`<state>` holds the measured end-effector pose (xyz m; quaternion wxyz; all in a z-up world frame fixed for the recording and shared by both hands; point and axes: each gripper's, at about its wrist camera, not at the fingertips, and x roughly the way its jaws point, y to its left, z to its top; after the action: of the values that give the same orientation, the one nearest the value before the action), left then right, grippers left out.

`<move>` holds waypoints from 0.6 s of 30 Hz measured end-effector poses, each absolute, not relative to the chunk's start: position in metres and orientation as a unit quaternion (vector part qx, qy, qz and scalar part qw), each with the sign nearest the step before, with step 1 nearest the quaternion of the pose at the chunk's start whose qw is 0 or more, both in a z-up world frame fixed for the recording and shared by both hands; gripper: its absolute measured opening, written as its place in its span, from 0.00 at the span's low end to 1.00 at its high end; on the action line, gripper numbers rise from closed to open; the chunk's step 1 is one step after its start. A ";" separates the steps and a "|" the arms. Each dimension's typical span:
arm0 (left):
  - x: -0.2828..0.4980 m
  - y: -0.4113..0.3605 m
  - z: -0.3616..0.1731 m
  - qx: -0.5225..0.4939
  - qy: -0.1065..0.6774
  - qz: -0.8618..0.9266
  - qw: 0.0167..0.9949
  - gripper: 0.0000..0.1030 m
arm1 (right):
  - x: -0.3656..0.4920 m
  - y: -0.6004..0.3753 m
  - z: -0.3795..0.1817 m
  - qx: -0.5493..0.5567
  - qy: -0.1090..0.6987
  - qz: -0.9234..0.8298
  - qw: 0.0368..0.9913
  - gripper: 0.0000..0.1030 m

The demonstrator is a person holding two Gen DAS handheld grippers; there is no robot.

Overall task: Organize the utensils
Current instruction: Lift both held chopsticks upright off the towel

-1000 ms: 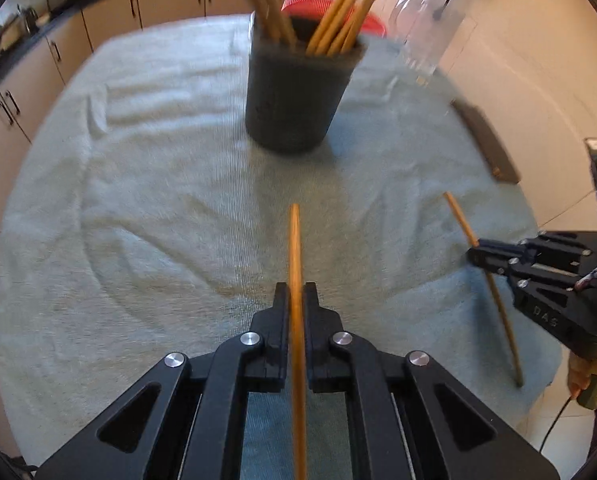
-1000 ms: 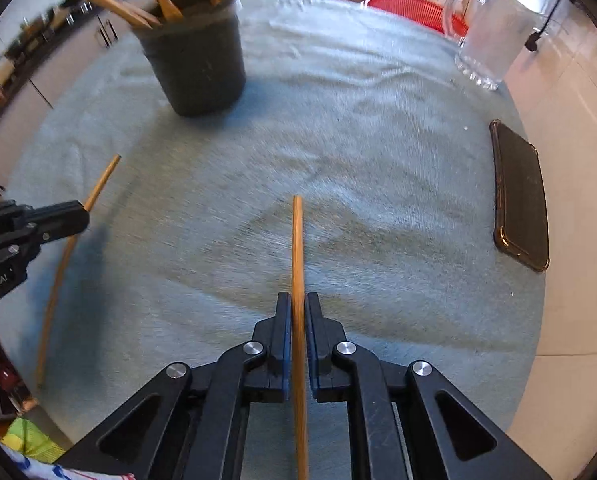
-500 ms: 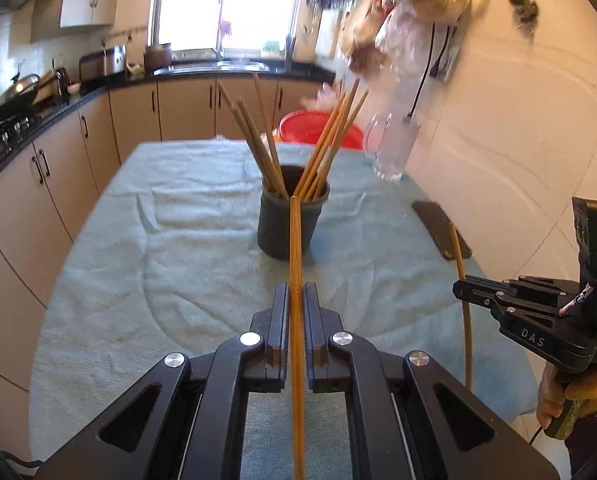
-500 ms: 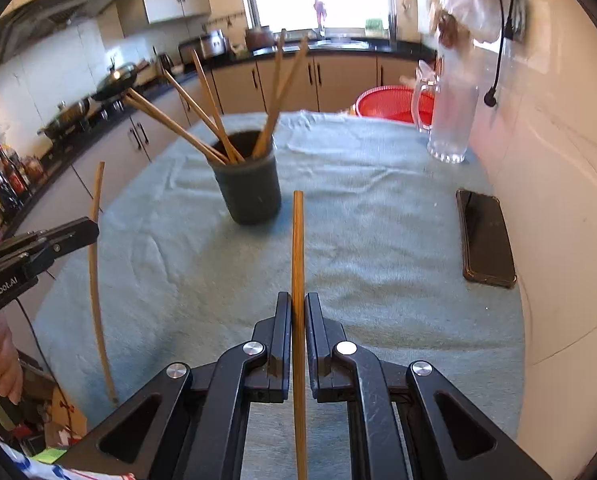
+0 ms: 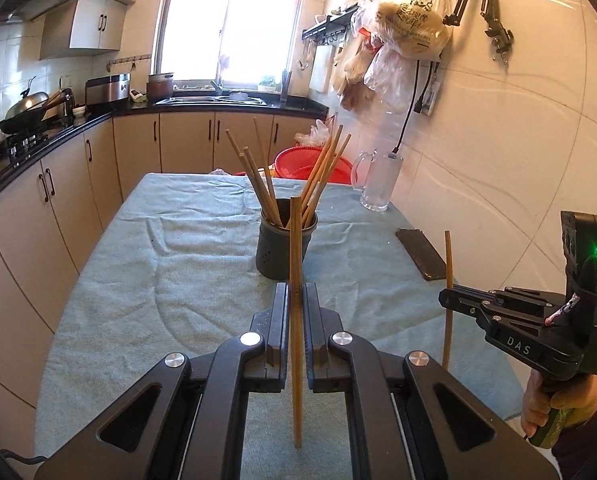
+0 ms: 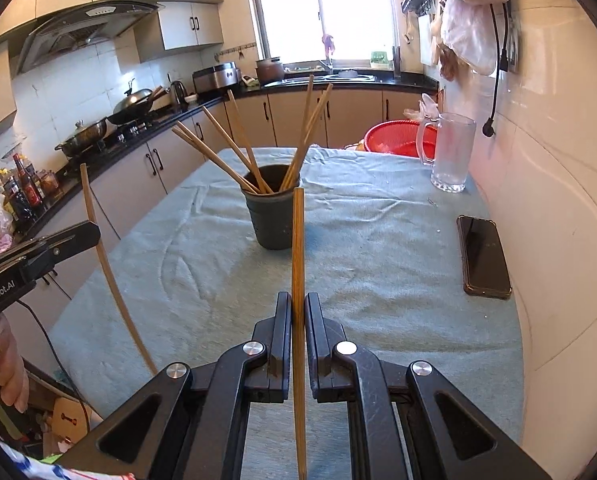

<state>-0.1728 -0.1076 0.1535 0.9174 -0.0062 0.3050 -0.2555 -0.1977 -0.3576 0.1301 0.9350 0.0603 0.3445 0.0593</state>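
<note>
Through the left wrist view, my left gripper [image 5: 295, 300] is clamped on a long wooden chopstick [image 5: 295, 264], held upright so it lines up with the dark round holder of chopsticks [image 5: 285, 245] standing mid-table on the teal cloth [image 5: 202, 264]

Through the right wrist view, my right gripper [image 6: 298, 312] pinches a second wooden chopstick [image 6: 298, 248] upright too, ready, I judge, to drop into that holder [image 6: 273, 216]

Black angular tongs [image 5: 295, 300], silver screws; "DAS" lettering, green LED on other tongs [image 5: 444, 300].
</note>
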 end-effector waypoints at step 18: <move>-0.171 -0.103 0.173 -0.029 0.287 -0.271 0.918 0.06 | -0.192 -0.358 0.142 0.075 0.314 0.060 0.944 0.06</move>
<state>-0.1714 -0.1027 0.1728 0.9183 -0.0292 0.2873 -0.2708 -0.1917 -0.3584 0.1415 0.9445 0.0750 0.3144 0.0596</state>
